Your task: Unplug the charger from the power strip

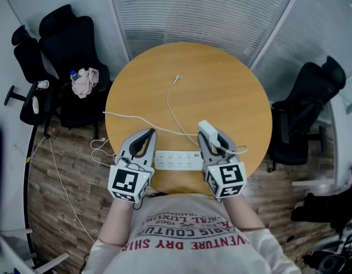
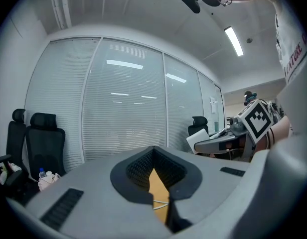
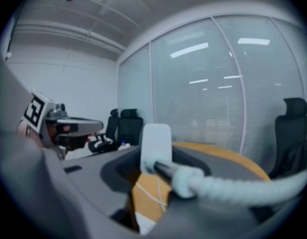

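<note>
My right gripper (image 1: 206, 136) is shut on a white charger (image 1: 207, 131), which stands up between its jaws, apart from the power strip. In the right gripper view the charger (image 3: 156, 142) rises upright from the right gripper (image 3: 152, 172), and its thick white cable (image 3: 228, 187) leaves to the right. The thin cable (image 1: 171, 108) trails over the round wooden table (image 1: 222, 90) to a loose plug end (image 1: 177, 79). The white power strip (image 1: 177, 160) lies at the near table edge between both grippers. My left gripper (image 1: 147, 135) is shut and holds nothing; in its own view the left gripper (image 2: 161, 203) shows only table between its jaws.
The strip's white cord (image 1: 127, 117) runs left off the table to the wooden floor. A black office chair (image 1: 70, 44) at the left holds a bottle and cloth (image 1: 83, 81). Another black chair (image 1: 307, 113) stands at the right. A glass wall with blinds (image 1: 204, 10) is behind.
</note>
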`<control>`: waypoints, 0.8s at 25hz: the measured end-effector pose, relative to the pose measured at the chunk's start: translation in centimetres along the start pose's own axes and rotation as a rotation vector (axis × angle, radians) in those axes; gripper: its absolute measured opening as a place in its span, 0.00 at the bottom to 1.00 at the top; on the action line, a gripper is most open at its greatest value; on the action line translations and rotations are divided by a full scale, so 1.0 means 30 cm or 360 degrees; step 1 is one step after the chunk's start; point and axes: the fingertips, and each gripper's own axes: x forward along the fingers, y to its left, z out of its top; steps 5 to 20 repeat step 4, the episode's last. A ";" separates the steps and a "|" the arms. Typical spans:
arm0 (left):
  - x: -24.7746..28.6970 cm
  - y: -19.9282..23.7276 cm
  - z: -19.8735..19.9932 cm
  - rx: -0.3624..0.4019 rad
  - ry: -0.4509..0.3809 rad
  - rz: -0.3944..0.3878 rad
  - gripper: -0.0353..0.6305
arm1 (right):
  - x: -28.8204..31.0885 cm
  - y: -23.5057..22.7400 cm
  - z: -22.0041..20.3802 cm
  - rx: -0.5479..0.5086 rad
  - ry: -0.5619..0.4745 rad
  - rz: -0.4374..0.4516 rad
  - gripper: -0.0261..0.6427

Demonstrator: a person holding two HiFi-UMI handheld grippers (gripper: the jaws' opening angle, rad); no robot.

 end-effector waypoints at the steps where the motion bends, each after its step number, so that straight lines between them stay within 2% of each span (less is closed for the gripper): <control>1: 0.001 0.000 -0.002 0.0000 0.0009 -0.0001 0.10 | 0.001 0.003 0.000 0.0002 0.0004 0.0001 0.27; 20: 0.000 0.000 -0.006 -0.0003 0.0028 -0.0009 0.10 | 0.005 0.010 0.002 0.0002 0.0020 -0.0002 0.27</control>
